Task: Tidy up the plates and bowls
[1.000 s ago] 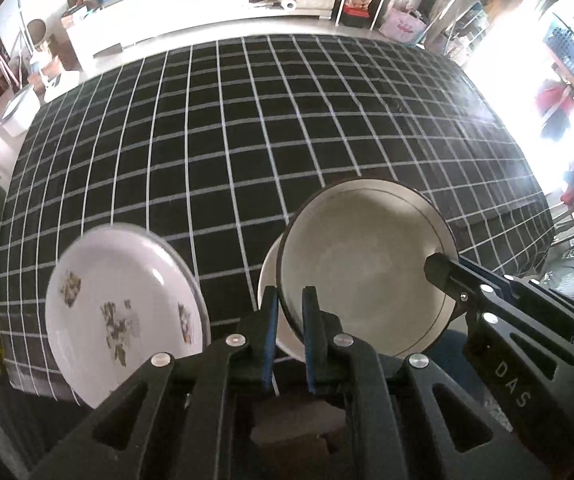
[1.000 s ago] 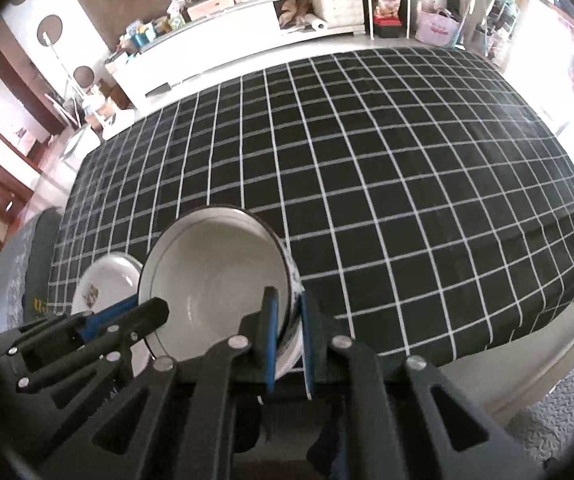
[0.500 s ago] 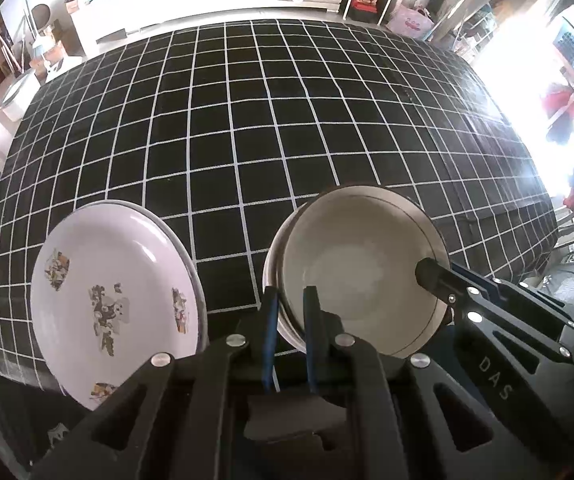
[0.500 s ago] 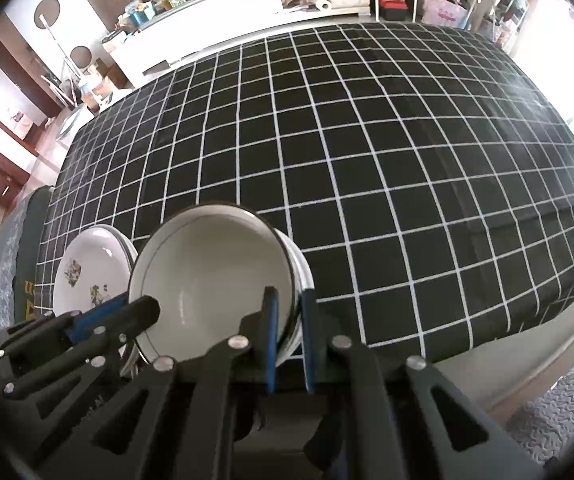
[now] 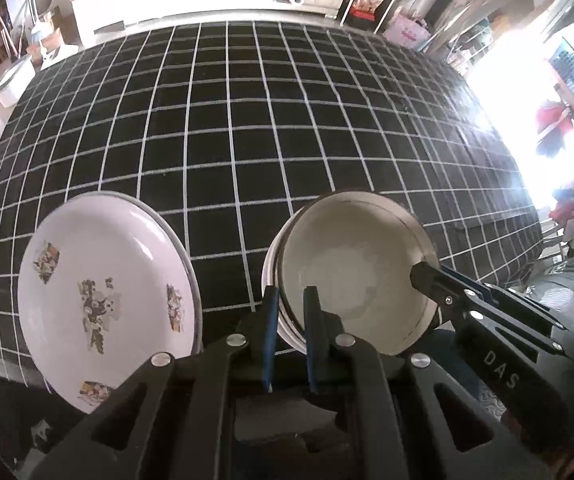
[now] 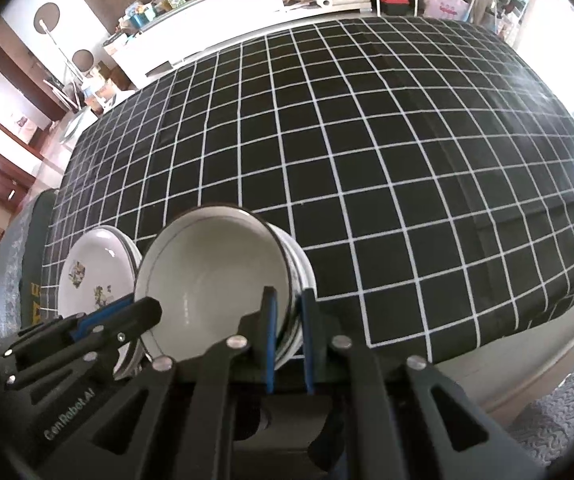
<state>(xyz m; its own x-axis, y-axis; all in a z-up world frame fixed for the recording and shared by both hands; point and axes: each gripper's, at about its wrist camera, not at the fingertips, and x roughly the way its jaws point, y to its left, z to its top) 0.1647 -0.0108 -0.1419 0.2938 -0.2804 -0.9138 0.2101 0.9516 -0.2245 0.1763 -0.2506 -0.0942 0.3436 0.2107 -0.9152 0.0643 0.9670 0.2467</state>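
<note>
A: Gripping noted on both sides. Left tongs [image 5: 288,312] are narrowed onto the near-left rim of the stacked bowls [image 5: 351,276]: one blue finger inside the top bowl, the other outside the stack's wall.

B: Right side?

A: Right tongs [image 6: 288,312] are pinched the same way on the opposite rim of the stack [image 6: 215,276]. Inner finger sits in the cream interior, outer finger against the patterned outside wall. In the left wrist view the right tongs [image 5: 423,276] come in from the right, the tip over the bowl's rim.

B: Where does the stack sit?

A: At the near edge of the tabletop [image 5: 247,120], on the black cloth with white grid lines. At least two nested rims show at the left side of the stack; the exact count cannot be told. Whether the base touches the cloth or is lifted clear also cannot be told.

B: Anything else of the task's?

A: A white floral plate [image 5: 103,304] lies just beside the stack, on its left, also at the near edge. A second rim shows under it, so it tops a plate stack. In the right wrist view this plate [image 6: 95,272] is partly hidden behind the left tongs [image 6: 147,312] and the bowls.

B: Background?

A: A white cabinet [image 6: 215,4] with clutter stands beyond the far edge of the tabletop.
</note>
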